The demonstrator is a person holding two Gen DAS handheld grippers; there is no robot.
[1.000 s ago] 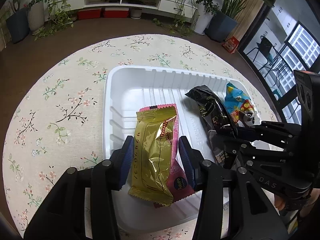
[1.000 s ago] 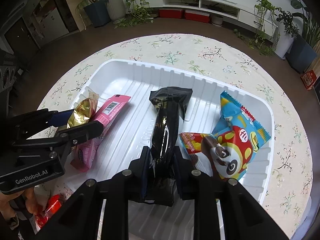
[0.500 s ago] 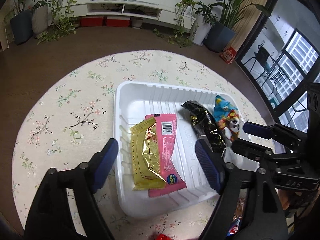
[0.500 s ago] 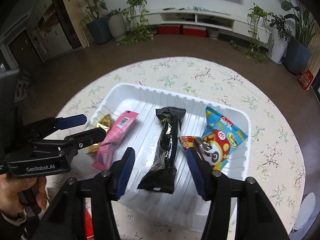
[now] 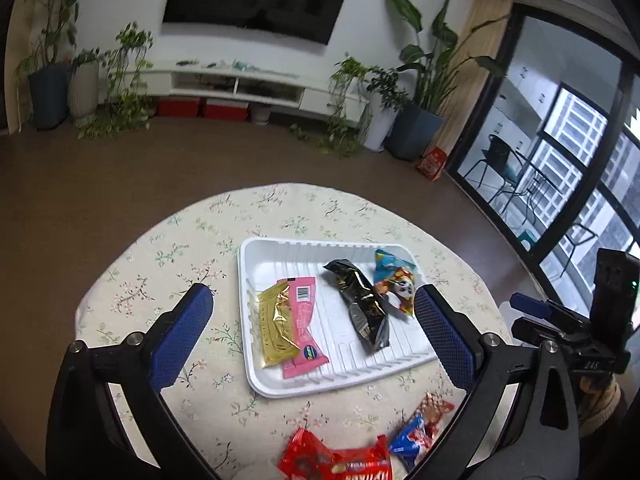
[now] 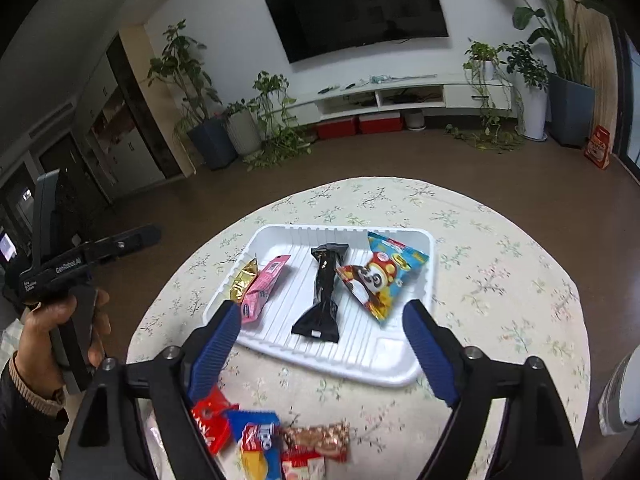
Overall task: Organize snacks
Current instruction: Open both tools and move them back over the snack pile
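A white tray (image 5: pixel 256 376) on the floral table holds a gold packet (image 5: pixel 276 328) lying on a pink packet (image 5: pixel 304 320), a black packet (image 5: pixel 364 308) and a blue panda packet (image 5: pixel 394 284). My left gripper (image 5: pixel 310 294) hovers above and in front of the tray, its jaws opening wide with nothing between them. My right gripper (image 6: pixel 320 308) hangs likewise over the tray's (image 6: pixel 384 364) near side, jaws opening and empty, above the black packet (image 6: pixel 324 296). Several loose snacks lie by the near table edge: a red packet (image 5: pixel 340 460) and a nut bar (image 6: pixel 316 440).
The round table's cloth (image 6: pixel 500 280) ends close behind the tray, with brown floor beyond. A hand (image 6: pixel 60 328) holds the left gripper at the far left of the right wrist view. A white object (image 6: pixel 620 396) stands at the table's right edge. Plants and a TV shelf line the far wall.
The left gripper let go of the gold packet and the right let go of the black packet. Both opened wide, rose and drew back from the tray.
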